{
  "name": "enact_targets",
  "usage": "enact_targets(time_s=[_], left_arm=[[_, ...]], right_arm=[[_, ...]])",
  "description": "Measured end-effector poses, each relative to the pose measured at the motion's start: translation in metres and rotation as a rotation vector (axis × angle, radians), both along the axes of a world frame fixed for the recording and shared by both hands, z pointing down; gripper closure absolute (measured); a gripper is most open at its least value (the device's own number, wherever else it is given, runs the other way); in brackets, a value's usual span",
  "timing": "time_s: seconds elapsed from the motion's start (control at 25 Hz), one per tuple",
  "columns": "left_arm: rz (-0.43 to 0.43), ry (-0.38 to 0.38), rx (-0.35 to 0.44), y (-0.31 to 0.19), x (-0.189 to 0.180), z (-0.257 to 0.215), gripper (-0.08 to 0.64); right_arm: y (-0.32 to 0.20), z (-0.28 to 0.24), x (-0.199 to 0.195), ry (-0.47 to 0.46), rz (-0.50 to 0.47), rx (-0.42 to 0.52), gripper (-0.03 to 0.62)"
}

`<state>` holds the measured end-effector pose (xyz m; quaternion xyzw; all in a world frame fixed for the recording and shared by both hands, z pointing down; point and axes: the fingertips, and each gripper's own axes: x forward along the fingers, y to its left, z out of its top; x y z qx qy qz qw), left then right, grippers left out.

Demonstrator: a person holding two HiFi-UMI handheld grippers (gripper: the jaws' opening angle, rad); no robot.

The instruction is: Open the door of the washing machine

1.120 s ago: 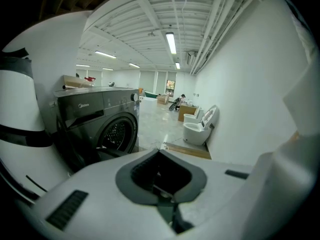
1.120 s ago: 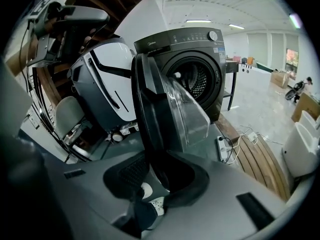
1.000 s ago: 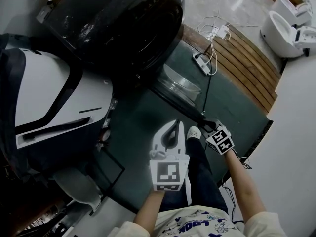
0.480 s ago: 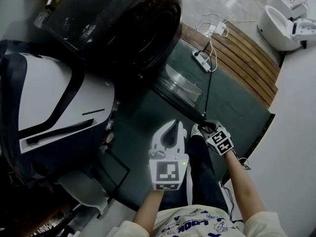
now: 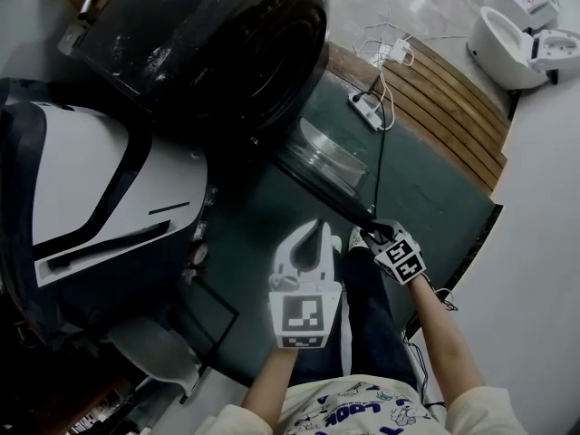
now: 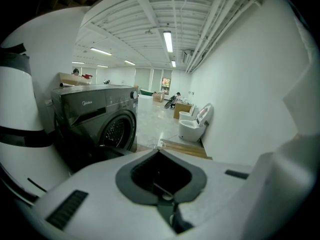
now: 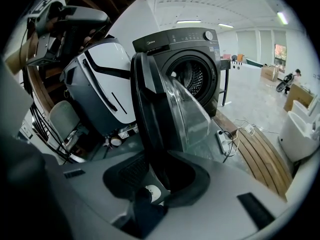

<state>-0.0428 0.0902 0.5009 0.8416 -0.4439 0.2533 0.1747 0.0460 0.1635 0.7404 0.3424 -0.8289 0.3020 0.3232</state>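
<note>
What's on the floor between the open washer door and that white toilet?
A slatted wooden platform, a power strip and cables; right gripper view.

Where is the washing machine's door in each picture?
Head view: the door sits at centre, swung open, its edge in the right hand-held gripper.
Left gripper view: I cannot make it out.
Right gripper view: centre, rim between the jaws.
Shared landmark: the white toilet.
</note>
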Motion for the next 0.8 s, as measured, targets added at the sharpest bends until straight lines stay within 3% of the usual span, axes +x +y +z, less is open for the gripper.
enact_targets(time_s=[0.08, 0.2, 0.44, 0.6, 0.8], left_arm=[[0.002, 0.000, 0.001, 0.000, 0.001, 0.000, 0.557], [0.003, 0.003, 0.002, 0.000, 0.001, -0.004, 0.558], [-0.036, 0.027, 0.026, -0.006, -0.005, -0.028, 0.558], [-0.087, 0.053, 0.043, -0.011, -0.014, -0.050, 0.558], [-0.151, 0.097, 0.091, -0.026, -0.023, -0.092, 0.557]], right_arm=[[-0.001, 0.001, 0.000, -0.016, 0.019, -0.017, 0.480], [-0.002, -0.002, 0.000, -0.035, 0.055, -0.047, 0.383], [-0.007, -0.043, 0.000, -0.078, 0.059, -0.011, 0.380], [-0.023, -0.101, 0.010, -0.139, 0.177, 0.083, 0.380], [-0.058, -0.186, 0.029, -0.138, 0.263, 0.233, 0.380]])
